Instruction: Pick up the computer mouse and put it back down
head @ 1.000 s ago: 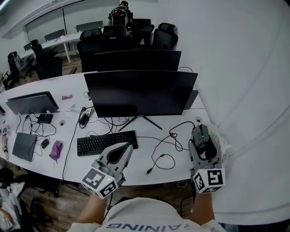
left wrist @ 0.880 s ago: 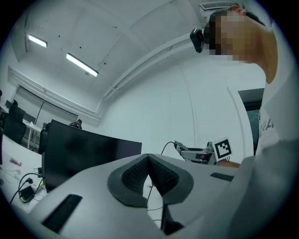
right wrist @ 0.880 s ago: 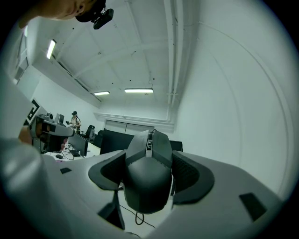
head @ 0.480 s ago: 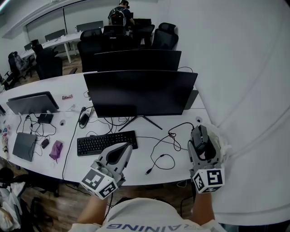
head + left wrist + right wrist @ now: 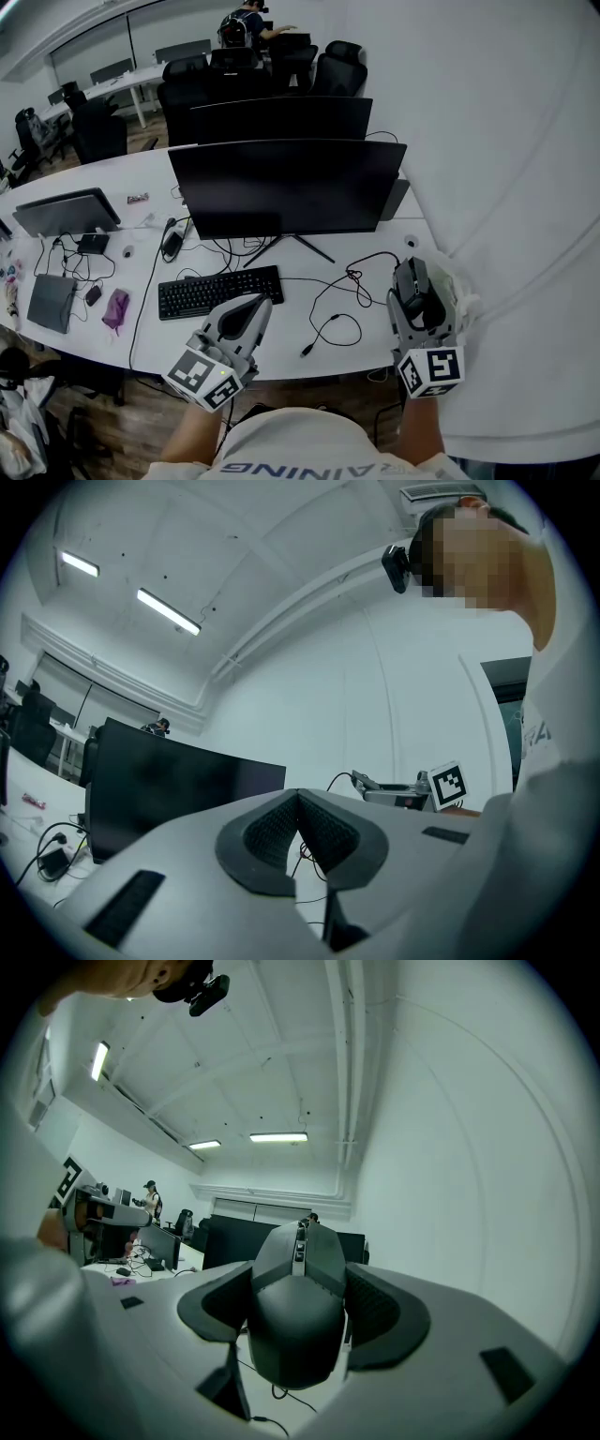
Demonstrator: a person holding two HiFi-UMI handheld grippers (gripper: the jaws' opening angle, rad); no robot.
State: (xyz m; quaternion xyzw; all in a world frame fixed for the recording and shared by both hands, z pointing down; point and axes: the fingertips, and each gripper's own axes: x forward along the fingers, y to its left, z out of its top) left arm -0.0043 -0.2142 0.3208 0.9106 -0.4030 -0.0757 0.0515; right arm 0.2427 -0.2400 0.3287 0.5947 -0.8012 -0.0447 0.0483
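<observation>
**Right gripper** point(image 5: 298, 1290): clenched on the computer mouse point(image 5: 295, 1312), one ribbed pad against each flank, low right in the head view.

**Computer mouse** point(image 5: 412, 285): black, wired, nose pointing away from the person, scroll wheel uppermost. It appears lifted just clear of the desk point(image 5: 281, 323) near that desk's right end.
- Handling, judged: light, with a stiff hard shell. The curved, smooth sides could slip under a weak pinch.
- Best hold, judged: across the flanks at the waist, as now, keeping off the buttons and wheel on top.
- Its cord point(image 5: 375, 258) trails up and left into a loose tangle and may tug on the set-down.

**Left gripper** point(image 5: 298, 819): closed on nothing, pads meeting. It hovers low and centre in the head view, over the near desk edge.

**Keyboard** point(image 5: 220, 292): black, left of centre, beyond the left gripper and well apart from the mouse.

**Monitor** point(image 5: 286, 187): dark screen, centre frame, behind the keyboard.
</observation>
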